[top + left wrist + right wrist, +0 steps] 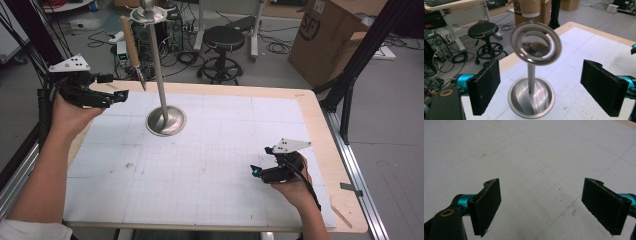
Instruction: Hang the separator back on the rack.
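Grippers wait over a white gridded mat (210, 170) as work on a steel stand (161, 80) appears about to begin. Left gripper (120, 95), held above the table's far left corner, points at the stand with its jaws spread wide and nothing between them; in the left gripper view the stand's pole (531, 80) and round base (531, 100) sit framed between the two black pads (485, 87), well short of contact. Right gripper (256, 171) rests low near the mat's right edge, well apart from the stand, its jaws equally wide and empty over bare mat (529, 170). Judging by the aim, the step in hand is an approach; the next move would call for carrying the left gripper forward and squaring its pads to whichever part is to be grasped. The ringed disc (536, 44) atop the pole is blurred, and the wooden-handled tool (131, 47) hanging from the top is cut off in the left gripper view, its attachment hard to make out.
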`<state>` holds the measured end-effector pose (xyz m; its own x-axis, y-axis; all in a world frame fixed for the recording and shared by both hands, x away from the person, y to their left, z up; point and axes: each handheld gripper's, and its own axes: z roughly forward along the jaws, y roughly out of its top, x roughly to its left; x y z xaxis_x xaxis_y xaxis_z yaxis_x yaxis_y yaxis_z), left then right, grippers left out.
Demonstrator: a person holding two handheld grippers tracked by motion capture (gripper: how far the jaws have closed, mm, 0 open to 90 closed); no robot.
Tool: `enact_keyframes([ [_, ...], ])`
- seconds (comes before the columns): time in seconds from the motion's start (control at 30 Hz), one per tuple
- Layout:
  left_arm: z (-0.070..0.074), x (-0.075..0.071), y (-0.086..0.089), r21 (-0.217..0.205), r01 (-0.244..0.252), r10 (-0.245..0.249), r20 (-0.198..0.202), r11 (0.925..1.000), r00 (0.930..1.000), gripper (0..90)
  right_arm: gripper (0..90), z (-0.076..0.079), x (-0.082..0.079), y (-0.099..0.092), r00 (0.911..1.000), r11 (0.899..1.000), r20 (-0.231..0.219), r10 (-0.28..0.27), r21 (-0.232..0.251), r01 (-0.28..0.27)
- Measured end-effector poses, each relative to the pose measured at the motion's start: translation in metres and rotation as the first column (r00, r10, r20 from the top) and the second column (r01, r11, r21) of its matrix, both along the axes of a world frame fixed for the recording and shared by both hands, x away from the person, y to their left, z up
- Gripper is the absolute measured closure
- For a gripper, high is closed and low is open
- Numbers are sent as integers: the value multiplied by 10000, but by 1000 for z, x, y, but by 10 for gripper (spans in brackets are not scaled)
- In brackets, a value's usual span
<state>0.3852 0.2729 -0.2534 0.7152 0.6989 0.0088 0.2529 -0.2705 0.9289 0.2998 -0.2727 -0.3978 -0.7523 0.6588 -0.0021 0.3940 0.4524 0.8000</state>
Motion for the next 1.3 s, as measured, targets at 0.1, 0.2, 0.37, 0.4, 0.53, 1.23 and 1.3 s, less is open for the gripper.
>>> enact_keyframes([
  [0.1, -3, -5, -3, -116, 135, -136, -45, 9998, 9999, 128, 148, 0, -1, -1, 10000, 10000, 9, -54, -64, 54],
  [0.2, -8, -11, -7, -90, 380, -380, -11, 9992, 9993, 120, 148, 0, -1, 0, 10000, 10000, 2, -45, -33, 45],
  [0.37, -16, -19, -12, -176, 592, -591, 19, 9981, 9982, 102, 148, -1, 0, 1, 10000, 9999, -14, 48, -105, -48],
  [0.4, -17, -20, -13, -228, 612, -613, -7, 9979, 9981, 93, 148, -1, 0, 1, 10000, 10000, 4, 24, -87, -24],
  [0.53, -26, -24, -16, -314, 821, -824, -74, 9961, 9966, 77, 148, 1, -1, -1, 10000, 10000, 15, -40, -31, 40],
  [1.23, -87, -55, -37, -329, 1526, -1540, -462, 9877, 9870, 19, 148, -2, -1, -1, 9999, 9999, -57, -97, -55, 96],
  [1.3, -92, -57, -40, -311, 1558, -1572, -488, 9873, 9864, 19, 148, -2, -1, -1, 9999, 9999, -60, -99, -74, 99],
])
